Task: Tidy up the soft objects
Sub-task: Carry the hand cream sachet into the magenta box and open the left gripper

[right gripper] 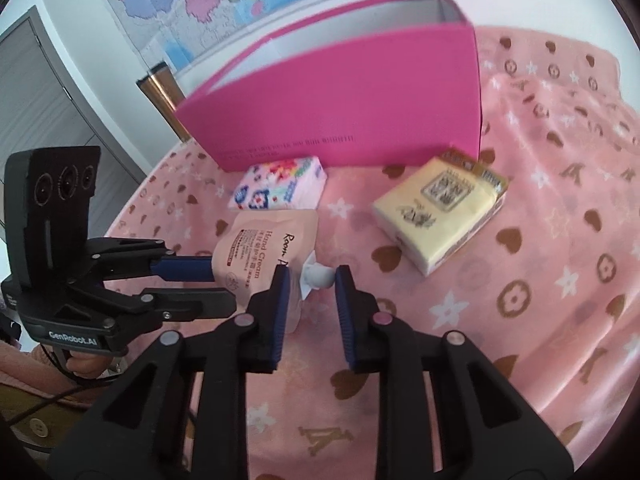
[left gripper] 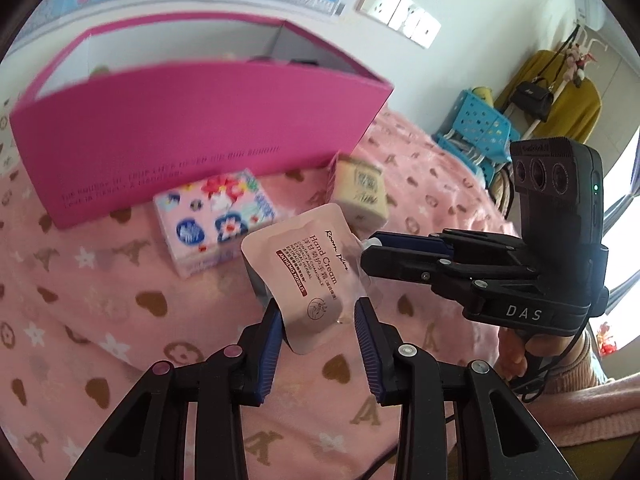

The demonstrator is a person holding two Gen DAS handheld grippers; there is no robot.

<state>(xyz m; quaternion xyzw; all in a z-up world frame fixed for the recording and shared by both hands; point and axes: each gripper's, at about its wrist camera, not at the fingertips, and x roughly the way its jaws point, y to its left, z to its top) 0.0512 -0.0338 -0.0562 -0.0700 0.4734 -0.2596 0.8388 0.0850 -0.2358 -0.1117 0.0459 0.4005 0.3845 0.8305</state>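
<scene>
The left hand-held gripper [left gripper: 318,322] is clamped on a pink pouch [left gripper: 306,276] printed "Hand Cream", held above the pink blanket [left gripper: 120,320]. At three o'clock, the right hand-held gripper [right gripper: 310,286] has its jaws apart around the pouch's white cap [right gripper: 318,276]. Its body reads "DAS".

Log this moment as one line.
left gripper: shut on hand cream pouch | right gripper: around pouch cap | pink box: behind

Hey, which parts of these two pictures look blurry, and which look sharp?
Left wrist view: the pink box and floral tissue pack are soft; the hand cream pouch print reads sharply. Right wrist view: the box and yellow tissue pack are smeared. Both bend straight edges.
</scene>
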